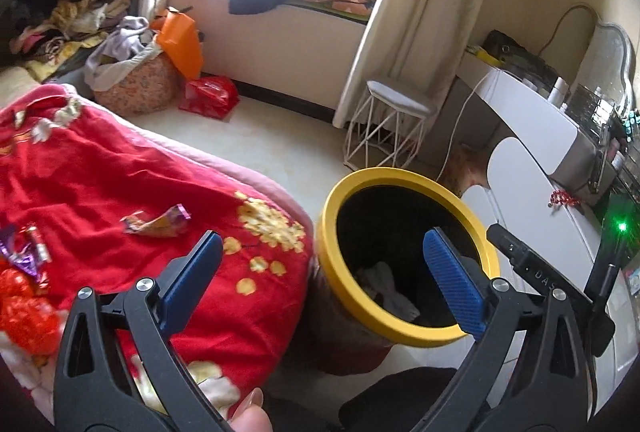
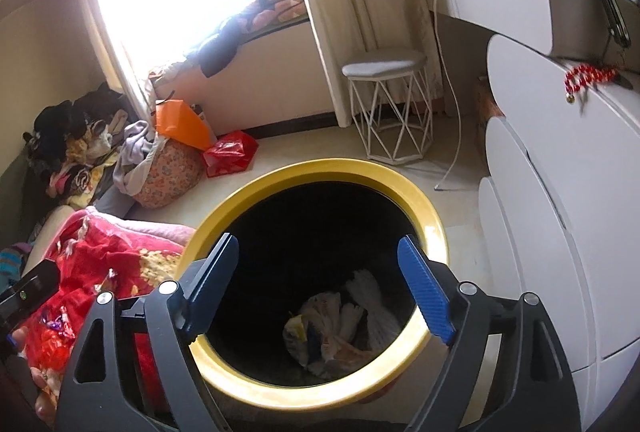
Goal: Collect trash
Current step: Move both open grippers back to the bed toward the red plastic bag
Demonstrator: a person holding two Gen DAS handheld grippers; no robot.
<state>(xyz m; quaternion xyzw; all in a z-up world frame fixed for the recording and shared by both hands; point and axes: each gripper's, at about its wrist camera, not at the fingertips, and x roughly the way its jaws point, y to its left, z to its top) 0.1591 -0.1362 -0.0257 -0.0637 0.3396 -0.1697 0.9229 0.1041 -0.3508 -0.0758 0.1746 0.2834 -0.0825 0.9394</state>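
- While both tools sit over the bin, neither carries anything: the left gripper stands with its jaws spread wide, only air between the blue pads, and the right gripper is likewise wide apart and empty.
- Trash bin, yellow-rimmed with a dark interior, fills the lower centre of the right wrist view. It stands on the floor just beside the bed edge, a placement that I judge keeps the carry from bedding to bin short.
- Crumpled waste lies at the bottom of the bin, lower centre of that frame, directly beyond the right jaws. Their wide stance above it is consistent with a drop made here.
- Red bedspread occupies the left half of the left wrist view and bears the outstanding items.
- Gold-and-purple wrapper lies loose on the spread, centre left, well clear of both tools.
- Purple foil scraps sit at the far left edge, beside a red frilly piece below them. Whether the latter is rubbish cannot be told.
- Assessment: collection is partly done, and the nearest wrapper is the likely next pick for the left tool, already opened to receive it.
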